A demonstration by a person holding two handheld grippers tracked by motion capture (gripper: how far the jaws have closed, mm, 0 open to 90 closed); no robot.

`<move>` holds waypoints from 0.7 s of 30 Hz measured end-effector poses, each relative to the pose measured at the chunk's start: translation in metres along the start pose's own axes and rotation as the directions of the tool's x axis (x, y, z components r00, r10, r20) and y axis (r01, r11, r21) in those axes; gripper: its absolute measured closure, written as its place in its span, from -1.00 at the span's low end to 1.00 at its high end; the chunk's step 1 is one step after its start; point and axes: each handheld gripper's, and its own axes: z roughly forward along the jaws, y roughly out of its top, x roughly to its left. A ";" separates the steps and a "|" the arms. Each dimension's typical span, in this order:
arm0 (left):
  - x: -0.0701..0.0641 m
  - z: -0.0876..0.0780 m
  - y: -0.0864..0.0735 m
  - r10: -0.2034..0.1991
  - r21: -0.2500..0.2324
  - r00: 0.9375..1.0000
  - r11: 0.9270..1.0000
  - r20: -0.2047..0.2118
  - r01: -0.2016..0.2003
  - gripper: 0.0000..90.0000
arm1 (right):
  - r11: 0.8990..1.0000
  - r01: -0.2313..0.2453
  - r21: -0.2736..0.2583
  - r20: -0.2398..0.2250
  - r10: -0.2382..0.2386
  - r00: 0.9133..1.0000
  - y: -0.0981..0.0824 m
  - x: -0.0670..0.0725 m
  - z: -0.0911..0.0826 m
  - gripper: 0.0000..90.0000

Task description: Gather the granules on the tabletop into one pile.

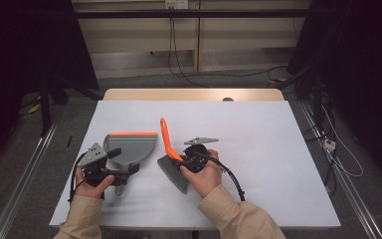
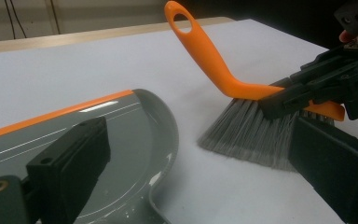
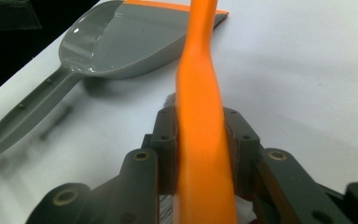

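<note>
the right hand-held gripper (image 1: 191, 158) is clamped on the orange brush (image 3: 200, 116), bristles on the worktop (image 1: 258, 149); the dustpan (image 1: 132, 147) lies at its 9 o'clock, beside the left hand-held gripper (image 1: 110, 167), whose jaws gape. keep bristles low, sweeping toward the pan's orange lip

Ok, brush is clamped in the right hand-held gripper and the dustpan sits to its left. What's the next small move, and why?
Probably close the left hand-held gripper on the dustpan to steady it. The right hand-held gripper is shut on the brush, whose bristles rest on the table just beside the pan. The left jaws stand open on either side of the pan, so a sweep could push it away.
</note>
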 end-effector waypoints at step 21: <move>-0.001 0.001 0.000 0.003 0.003 1.000 1.000 0.002 -0.003 -0.88 | 0.999 -0.032 -0.009 0.043 0.032 0.999 -0.006 -0.017 -0.017 0.55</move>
